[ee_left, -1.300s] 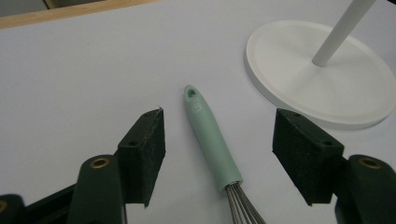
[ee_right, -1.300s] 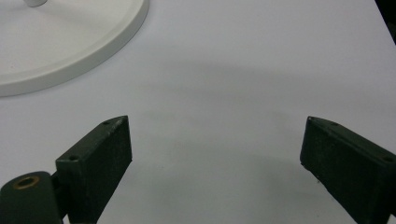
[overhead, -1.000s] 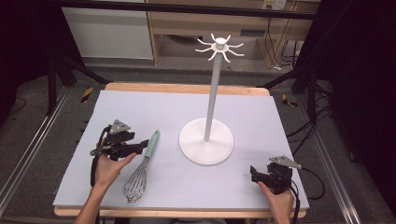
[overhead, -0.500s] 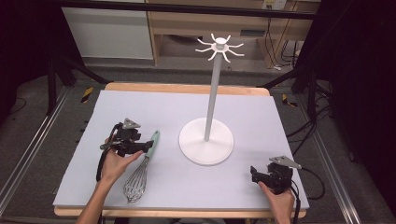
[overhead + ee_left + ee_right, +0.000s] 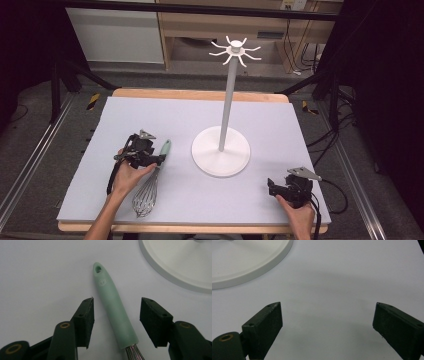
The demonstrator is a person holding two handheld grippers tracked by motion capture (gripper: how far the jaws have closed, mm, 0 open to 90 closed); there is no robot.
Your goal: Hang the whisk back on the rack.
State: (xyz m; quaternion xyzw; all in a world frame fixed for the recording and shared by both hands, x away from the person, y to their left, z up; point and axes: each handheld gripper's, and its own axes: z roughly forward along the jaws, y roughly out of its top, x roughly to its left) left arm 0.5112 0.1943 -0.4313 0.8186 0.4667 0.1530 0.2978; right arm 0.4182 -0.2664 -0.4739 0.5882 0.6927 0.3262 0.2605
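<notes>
While the high view hides the gap, the left claw [image 5: 116, 320] has been closing around the whisk handle [image 5: 113, 310], untouched.

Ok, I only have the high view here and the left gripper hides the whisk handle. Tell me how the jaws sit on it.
Observer: In the left gripper view the left gripper straddles the whisk's mint green handle, one pad on each side, with a gap on both. The jaws have just been closing, but neither pad presses on it yet.
Operator: Give me the end of the handle.
Observer: It has a hanging hole at the tip, which points away from the gripper.
Operator: Now check the right gripper.
Observer: In its own view the right gripper stands wide open over bare mat, with nothing between the pads; the rim of the stand's base shows ahead of it.
</notes>
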